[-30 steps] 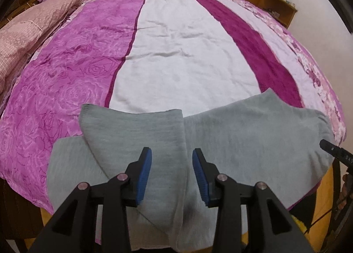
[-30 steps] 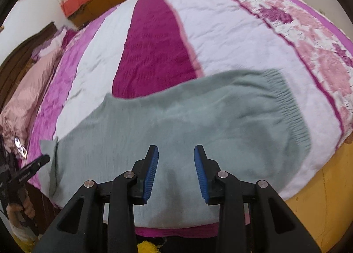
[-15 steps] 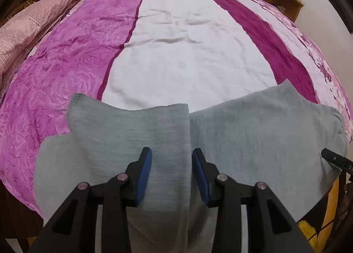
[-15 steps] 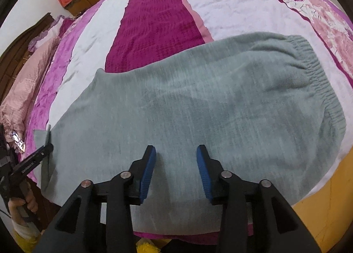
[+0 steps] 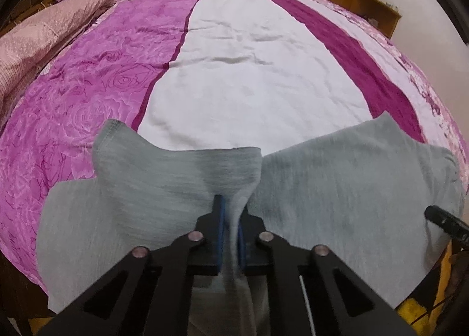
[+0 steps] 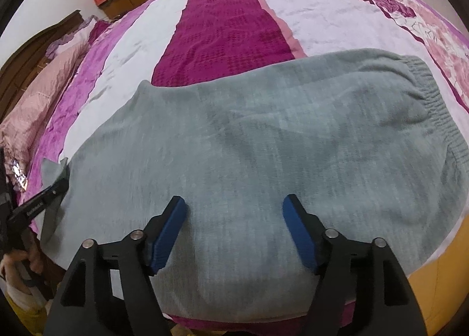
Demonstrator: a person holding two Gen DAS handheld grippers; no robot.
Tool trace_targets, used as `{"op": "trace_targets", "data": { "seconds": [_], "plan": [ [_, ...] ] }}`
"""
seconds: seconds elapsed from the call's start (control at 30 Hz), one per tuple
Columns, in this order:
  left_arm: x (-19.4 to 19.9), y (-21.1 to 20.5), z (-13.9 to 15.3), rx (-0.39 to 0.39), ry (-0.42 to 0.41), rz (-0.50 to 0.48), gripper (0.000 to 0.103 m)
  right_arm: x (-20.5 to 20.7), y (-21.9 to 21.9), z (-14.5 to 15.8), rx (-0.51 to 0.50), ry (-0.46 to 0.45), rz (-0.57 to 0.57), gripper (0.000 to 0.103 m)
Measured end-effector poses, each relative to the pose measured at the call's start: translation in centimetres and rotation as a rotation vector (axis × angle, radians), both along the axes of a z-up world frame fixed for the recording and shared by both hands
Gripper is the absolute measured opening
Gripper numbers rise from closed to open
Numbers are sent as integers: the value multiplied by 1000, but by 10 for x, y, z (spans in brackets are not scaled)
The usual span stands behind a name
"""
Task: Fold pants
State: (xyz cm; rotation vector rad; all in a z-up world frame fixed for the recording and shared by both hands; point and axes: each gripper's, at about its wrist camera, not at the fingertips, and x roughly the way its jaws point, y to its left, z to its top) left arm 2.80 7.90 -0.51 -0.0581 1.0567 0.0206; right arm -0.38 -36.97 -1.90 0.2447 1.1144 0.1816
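One pair of grey pants [image 5: 337, 189] is spread across the near edge of a bed covered by a pink, white and magenta striped bedspread [image 5: 249, 78].

In the left wrist view, the left gripper [image 5: 230, 236] is pointed steeply down at 6 o'clock; its jaws have just been closing and are now pinched tight on a raised ridge of the pants. The blue pads are nearly hidden by the fabric. Only a black tip of the other tool is seen at 3 o'clock.

In the right wrist view, the right gripper [image 6: 234, 224] is also angled steeply down, at 6 o'clock. Its jaws have just been opening and are spread wide above the flat cloth, nothing being gripped. The elastic waistband [image 6: 433, 101] lies at 2 o'clock. At 9 o'clock a hand [image 6: 17, 256] is partly cut off.

Two grippers are counted, and one folded pink quilt [image 5: 38, 42] at 10 o'clock.
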Motion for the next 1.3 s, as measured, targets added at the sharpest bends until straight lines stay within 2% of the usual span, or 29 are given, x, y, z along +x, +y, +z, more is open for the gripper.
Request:
{"op": "trace_targets", "data": {
  "seconds": [0.27,0.73,0.9,1.2,1.3],
  "plan": [
    [-16,13,25,-42,-46,25,3,-1,-6,-1,25,-4,0,65],
    [-70,62,60,-35,-76,147,3,-4,-6,0,18,-11,9,65],
    [-86,72,54,-26,-45,176,3,-5,-5,0,16,-11,13,65],
    [-107,89,26,-30,34,234,3,-5,-4,1,13,-12,17,65],
    [-112,98,19,-21,49,264,11,-6,-4,1,12,-12,18,65]
  ]
}}
